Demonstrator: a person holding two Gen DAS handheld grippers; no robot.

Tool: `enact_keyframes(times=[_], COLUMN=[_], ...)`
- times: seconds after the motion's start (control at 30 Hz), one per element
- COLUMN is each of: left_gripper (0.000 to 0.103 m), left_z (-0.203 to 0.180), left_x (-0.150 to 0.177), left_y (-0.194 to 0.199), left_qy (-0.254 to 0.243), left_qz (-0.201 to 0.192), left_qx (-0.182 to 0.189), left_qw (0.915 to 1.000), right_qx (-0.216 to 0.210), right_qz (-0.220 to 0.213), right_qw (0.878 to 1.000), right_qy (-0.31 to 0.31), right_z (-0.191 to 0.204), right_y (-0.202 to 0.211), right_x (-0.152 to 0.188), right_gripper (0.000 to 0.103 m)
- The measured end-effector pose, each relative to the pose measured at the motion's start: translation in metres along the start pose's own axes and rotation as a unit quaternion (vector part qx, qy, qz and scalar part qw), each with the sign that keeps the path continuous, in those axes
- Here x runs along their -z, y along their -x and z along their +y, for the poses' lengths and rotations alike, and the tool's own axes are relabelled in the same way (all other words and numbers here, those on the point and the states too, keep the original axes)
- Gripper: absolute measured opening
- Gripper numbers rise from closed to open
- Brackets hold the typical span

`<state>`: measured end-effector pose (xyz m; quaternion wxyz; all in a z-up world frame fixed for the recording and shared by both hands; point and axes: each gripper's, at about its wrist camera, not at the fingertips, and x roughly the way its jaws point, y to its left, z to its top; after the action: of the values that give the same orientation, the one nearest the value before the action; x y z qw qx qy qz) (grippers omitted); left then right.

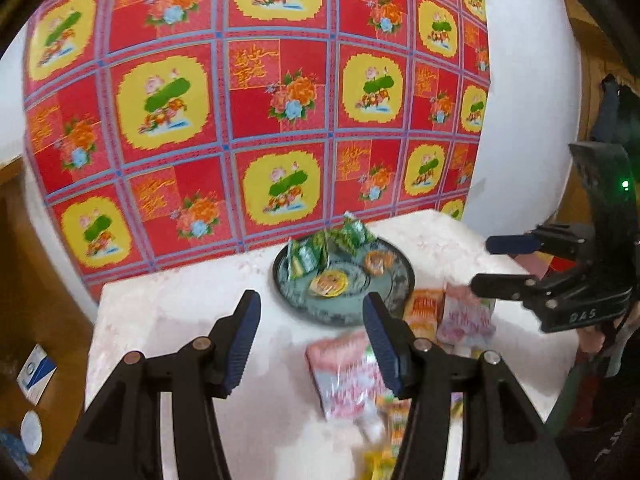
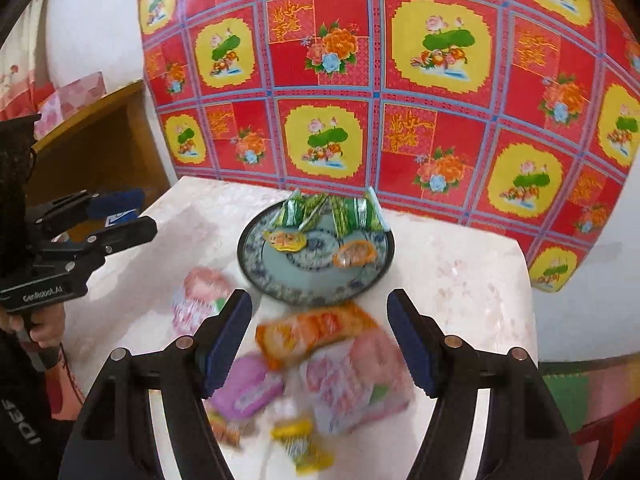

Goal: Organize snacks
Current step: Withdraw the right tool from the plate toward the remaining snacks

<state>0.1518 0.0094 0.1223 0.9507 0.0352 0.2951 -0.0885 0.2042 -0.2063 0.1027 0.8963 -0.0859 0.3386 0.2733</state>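
Observation:
A round blue-patterned plate [image 1: 392,300] [image 2: 280,284] sits on the white table and holds green snack packets [image 1: 320,252] [image 2: 344,212] and two orange round snacks [image 1: 330,282] [image 2: 354,254]. Loose packets lie in front of it: an orange one [image 2: 316,332] [image 1: 424,308], pink-white ones [image 2: 352,384] [image 1: 344,376], a purple one [image 2: 248,388], a yellow one [image 2: 300,444]. My left gripper [image 1: 312,340] is open and empty above the table. My right gripper [image 2: 320,344] is open and empty above the loose packets. It also shows at the right of the left wrist view [image 1: 496,264].
The white table [image 1: 180,320] [image 2: 460,280] stands against a red floral cloth on the wall [image 1: 256,120] [image 2: 400,100]. A wooden shelf [image 2: 100,148] is to the left. The left gripper also shows at the left of the right wrist view [image 2: 136,216].

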Motion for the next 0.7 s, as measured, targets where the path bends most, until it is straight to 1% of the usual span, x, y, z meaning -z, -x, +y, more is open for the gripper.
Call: enact_keyframes(times=[0.17,0.3,0.5,0.7], left_gripper=[0.056,0.056,0.056,0.056], left_z=[-0.008,-0.016,-0.034,-0.046], left_x=[0.029,0.047,0.069,0.097], left_y=[0.017,0.026,0.032,0.03], left_qy=[0.001,-0.002,-0.02,-0.023], left_qz=[0.008,0.01,-0.002,0.0], left_qx=[0.001,-0.001,0.001,0.005], left_qw=[1.0,1.0,0.9998,0.9997], right_qx=[-0.004,-0.011,-0.024,-0.022], right_qz=[0.007,0.008,0.027,0.032], right_qw=[1.0,1.0,0.999,0.998], right_qy=[0.004,-0.005,-0.029,-0.044], right_z=[0.009,0.012,0.018,0.027], right_y=[0.018,0.024,0.015,0.008], right_x=[0.035,0.057,0.096,0.12], right_gripper=[0.072,0.072,0.072,0.072])
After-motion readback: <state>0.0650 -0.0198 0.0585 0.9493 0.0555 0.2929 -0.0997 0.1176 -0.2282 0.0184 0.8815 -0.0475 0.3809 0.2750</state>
